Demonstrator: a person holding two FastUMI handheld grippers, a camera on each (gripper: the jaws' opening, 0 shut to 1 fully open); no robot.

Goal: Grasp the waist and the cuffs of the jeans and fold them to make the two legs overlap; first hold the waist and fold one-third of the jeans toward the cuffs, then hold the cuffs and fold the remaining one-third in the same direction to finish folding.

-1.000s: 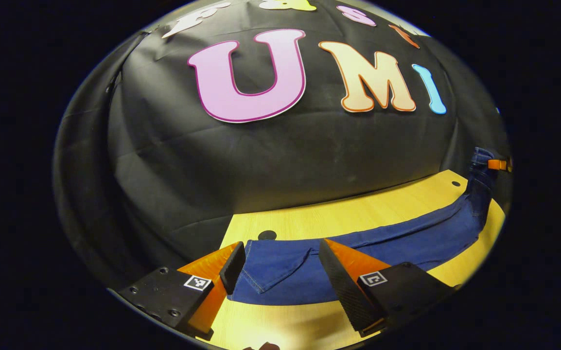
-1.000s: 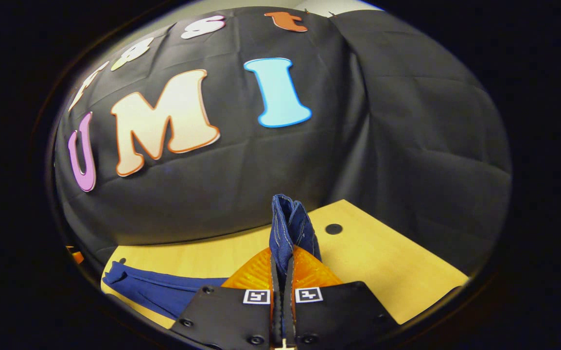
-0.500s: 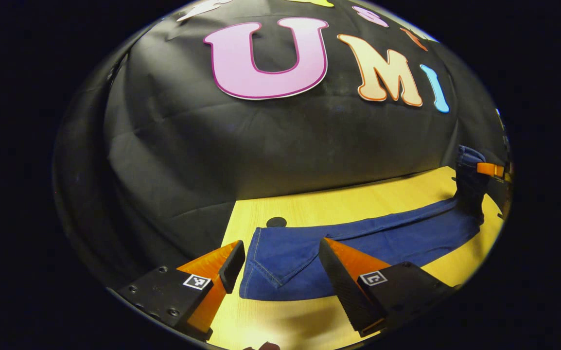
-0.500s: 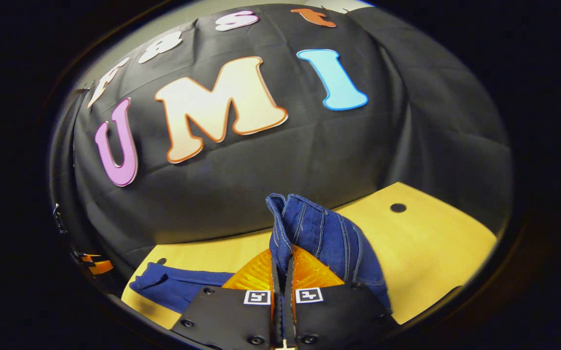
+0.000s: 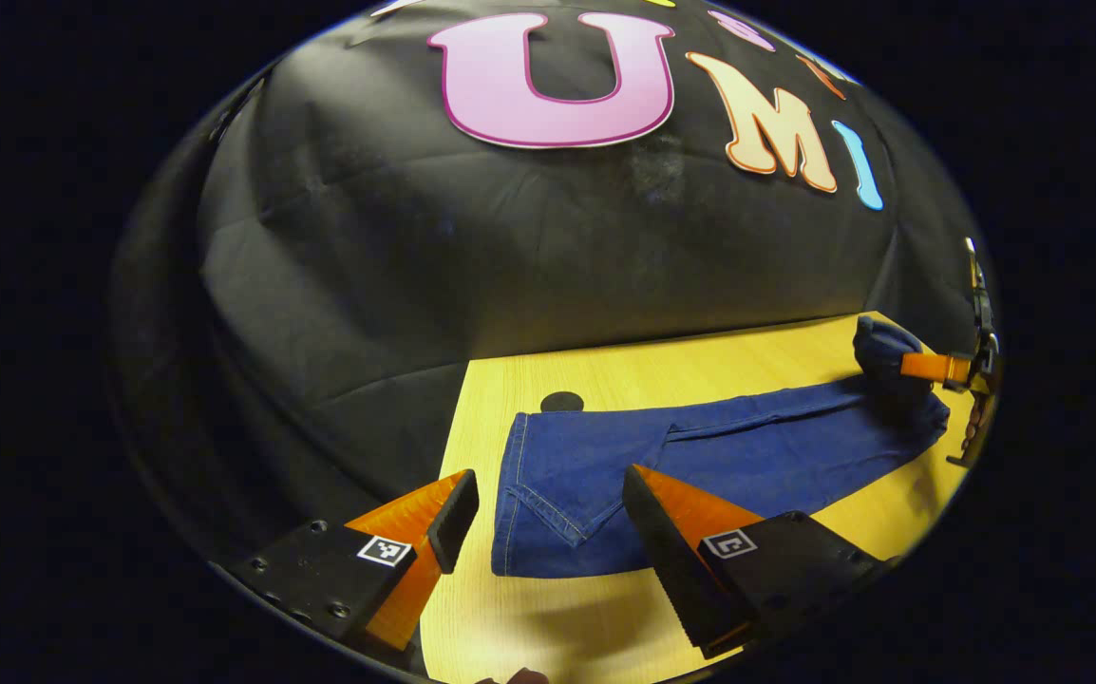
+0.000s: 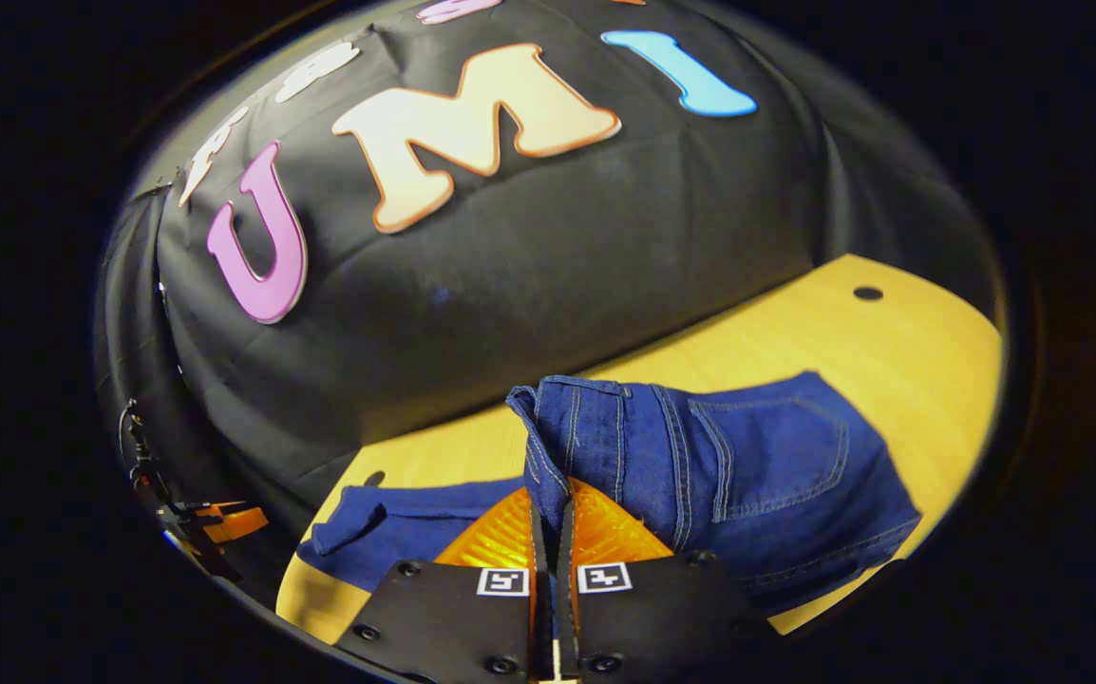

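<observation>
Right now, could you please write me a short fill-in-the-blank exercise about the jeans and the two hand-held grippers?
1. The right hand-held gripper is shut on the ____ of the jeans.
2. The left hand-held gripper is ____.
3. The jeans lie on a ____ table.

Missing words: waist; open; wooden

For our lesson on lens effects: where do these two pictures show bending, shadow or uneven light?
Left gripper view: the table edge curves like a bow, and the open left claw casts a soft shadow on the wood below the jeans. Right gripper view: the jeans bulge large near the lens, and the table dims toward its right rim.
</observation>
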